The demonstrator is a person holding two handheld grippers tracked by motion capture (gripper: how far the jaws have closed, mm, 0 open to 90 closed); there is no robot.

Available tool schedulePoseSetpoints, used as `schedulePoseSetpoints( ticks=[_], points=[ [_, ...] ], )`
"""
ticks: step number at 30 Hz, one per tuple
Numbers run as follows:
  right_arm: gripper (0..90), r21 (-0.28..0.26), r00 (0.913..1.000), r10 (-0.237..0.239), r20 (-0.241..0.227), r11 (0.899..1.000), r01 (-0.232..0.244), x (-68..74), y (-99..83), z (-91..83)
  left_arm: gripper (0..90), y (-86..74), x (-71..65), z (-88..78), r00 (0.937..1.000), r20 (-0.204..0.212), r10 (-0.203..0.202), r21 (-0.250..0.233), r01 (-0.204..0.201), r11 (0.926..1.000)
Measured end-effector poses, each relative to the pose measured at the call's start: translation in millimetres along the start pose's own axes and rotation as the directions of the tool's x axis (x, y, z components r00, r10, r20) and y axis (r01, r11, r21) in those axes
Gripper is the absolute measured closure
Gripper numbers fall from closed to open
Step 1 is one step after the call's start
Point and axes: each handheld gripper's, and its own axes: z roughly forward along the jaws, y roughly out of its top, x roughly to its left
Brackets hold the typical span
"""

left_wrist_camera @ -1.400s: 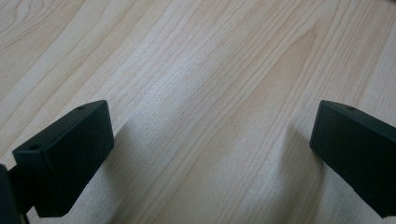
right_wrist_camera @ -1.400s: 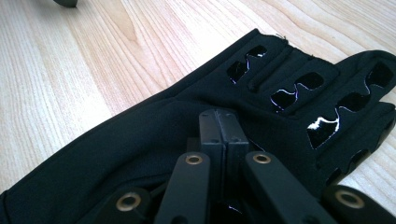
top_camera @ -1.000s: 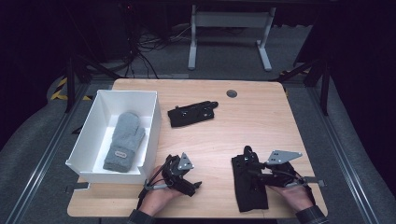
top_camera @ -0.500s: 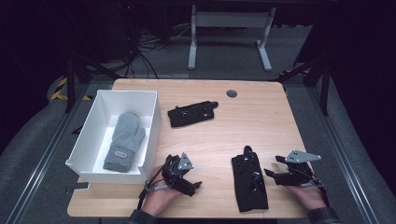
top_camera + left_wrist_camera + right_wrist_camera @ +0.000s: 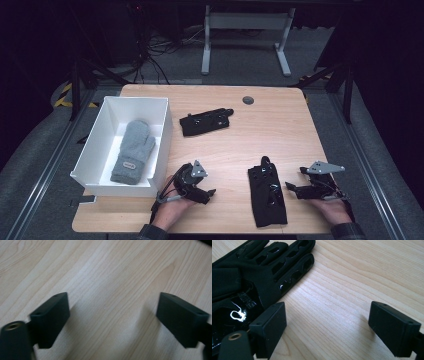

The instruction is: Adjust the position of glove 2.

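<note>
Beside the right tool [image 5: 327,327], black glove [image 5: 257,272] (glossy patches).

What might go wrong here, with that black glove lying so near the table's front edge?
The near black glove lies close to the table front edge; a careless nudge from the right gripper, open beside it, might push it off. The left gripper rests next to the white box holding the grey mitten; a sideways swing might knock that box.
</note>
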Motion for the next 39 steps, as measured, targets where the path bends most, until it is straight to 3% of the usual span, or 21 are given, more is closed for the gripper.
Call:
schedulePoseSetpoints(
  ticks=[4, 6, 14, 15, 18, 24, 33, 39],
  points=[
    [15.1, 0.001, 1.0, 0.0, 0.0, 1.0, 0.0, 0.0, 0.0, 0.0, 39.2, 9.8, 7.5, 5.6, 0.9979, 0.047, -0.043, -0.009, 0.044, 0.999],
    [15.0, 0.001, 1.0, -0.001, 0.0, 1.0, 0.001, 0.0, 0.1, 0.1, 50.3, 16.2, 8.9, 7.7, 0.9995, 0.024, -0.021, 0.015, 0.021, 0.9997],
    [14.9, 0.0, 1.0, 0.0, 0.0, 1.0, 0.0, 0.0, 0.1, 0.2, 90.0, 39.7, 23.8, 13.2, 0.9988, -0.035, -0.033, 0.039, 0.035, 0.9986],
    [15.0, 0.0, 1.0, 0.0, 0.0, 1.0, 0.0, 0.0, 0.1, 0.3, 90.0, 45.4, 30.6, 15.2, 0.9975, -0.039, -0.059, 0.03, 0.06, 0.9978],
    [14.9, 0.0, 1.0, -0.001, 0.0, 1.0, 0.001, 0.0, 0.1, 0.3, 90.0, 53.0, 37.8, 15.9, 0.9956, -0.071, -0.061, 0.03, 0.063, 0.9976],
    [15.1, 0.0, 1.0, 0.0, 0.0, 1.0, 0.0, 0.0, 0.1, 0.2, 90.0, 77.6, 71.3, 18.7, 0.9773, -0.173, -0.122, -0.013, 0.122, 0.9925],
    [15.5, 0.0, 1.0, 0.006, 0.006, 1.0, -0.006, 0.0, 0.5, 0.5, 90.0, 89.9, 112.6, 31.7, 0.96, -0.206, -0.189, -0.048, 0.183, 0.9819],
    [15.6, 0.0, 1.0, 0.007, 0.006, 1.0, -0.007, -0.1, 0.5, 0.5, 90.0, 99.8, 125.8, 44.9, 0.9577, -0.205, -0.202, -0.062, 0.194, 0.9791]
  ],
)
